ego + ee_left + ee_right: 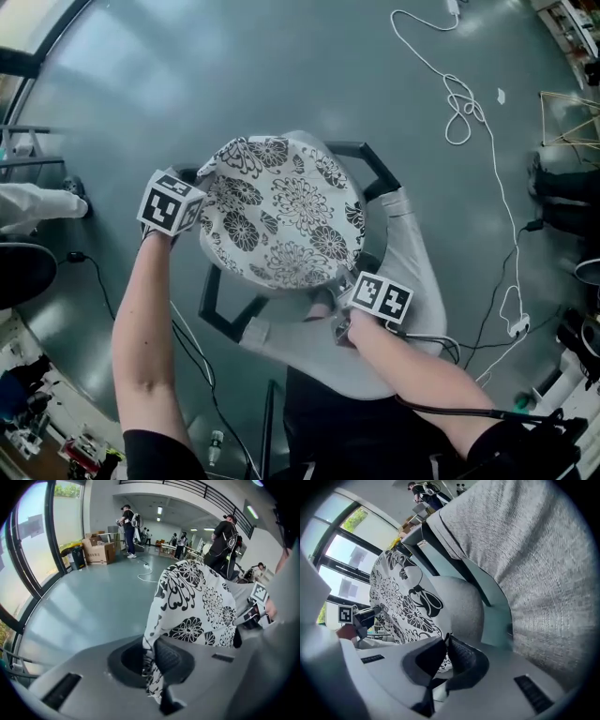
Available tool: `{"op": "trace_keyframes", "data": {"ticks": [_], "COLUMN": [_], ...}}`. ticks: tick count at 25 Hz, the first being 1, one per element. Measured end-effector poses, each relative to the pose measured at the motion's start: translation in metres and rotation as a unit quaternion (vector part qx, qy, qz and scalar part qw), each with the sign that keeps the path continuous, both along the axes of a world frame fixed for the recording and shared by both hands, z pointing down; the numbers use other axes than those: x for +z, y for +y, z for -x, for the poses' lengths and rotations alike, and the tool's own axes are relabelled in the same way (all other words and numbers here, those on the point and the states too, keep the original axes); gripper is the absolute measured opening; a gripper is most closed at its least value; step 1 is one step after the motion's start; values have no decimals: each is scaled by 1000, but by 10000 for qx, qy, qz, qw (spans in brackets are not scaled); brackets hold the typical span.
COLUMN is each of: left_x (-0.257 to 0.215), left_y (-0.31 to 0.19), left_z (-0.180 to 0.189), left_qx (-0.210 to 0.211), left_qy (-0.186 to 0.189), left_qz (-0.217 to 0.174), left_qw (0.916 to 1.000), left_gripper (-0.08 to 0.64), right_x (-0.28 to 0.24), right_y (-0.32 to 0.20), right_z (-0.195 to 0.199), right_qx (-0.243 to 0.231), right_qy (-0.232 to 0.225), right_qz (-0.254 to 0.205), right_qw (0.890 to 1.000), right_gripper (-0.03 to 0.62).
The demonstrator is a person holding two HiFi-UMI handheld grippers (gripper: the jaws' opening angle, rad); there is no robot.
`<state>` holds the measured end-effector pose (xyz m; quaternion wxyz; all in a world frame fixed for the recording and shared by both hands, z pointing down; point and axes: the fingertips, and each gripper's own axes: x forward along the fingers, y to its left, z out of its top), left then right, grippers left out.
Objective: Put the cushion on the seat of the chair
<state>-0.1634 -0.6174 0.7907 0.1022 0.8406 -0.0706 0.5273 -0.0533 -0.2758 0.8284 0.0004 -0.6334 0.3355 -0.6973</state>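
L gripper [151, 660] & R gripper [443, 656] jaws clamped on cushion [281, 211] over chair [417, 281], cable [464, 103] beyond.

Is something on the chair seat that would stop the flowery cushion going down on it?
Nothing visible does. The cushion, pinched by the left gripper and the right gripper, hangs over the chair seat; the grey part showing beneath has nothing on it. The rest is hidden.

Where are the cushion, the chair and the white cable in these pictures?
cushion [281, 211], head view, the middle of its flowered top.
chair [419, 281], head view, the grey fabric part beside the cushion.
white cable [462, 105], head view, its tangled loops.
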Motion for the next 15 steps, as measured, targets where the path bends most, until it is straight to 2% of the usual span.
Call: {"op": "trace_keyframes", "data": {"ticks": [3,8,11,15], "left_x": [33,74,90,104], "left_y": [2,12,17,10], "left_z": [-14,-22,-23,-25], "left_qx": [291,595,743,913], "left_qy": [-277,-518,-728,-826], "left_qz": [30,-13,-76,-288], "left_qw": [9992,9969,9945,9920], "left_gripper": [20,20,20,20], "right_x": [18,45,60,77], "right_y": [7,20,20,14], "right_z": [0,1,-4,-7], "right_qx": [-103,-184,-104,32], "right_qy": [-39,-8,-10,41], "right_qz": [162,491,584,611], "right_qw": [9998,9986,9982,9981], "right_gripper": [21,21,21,21]}}
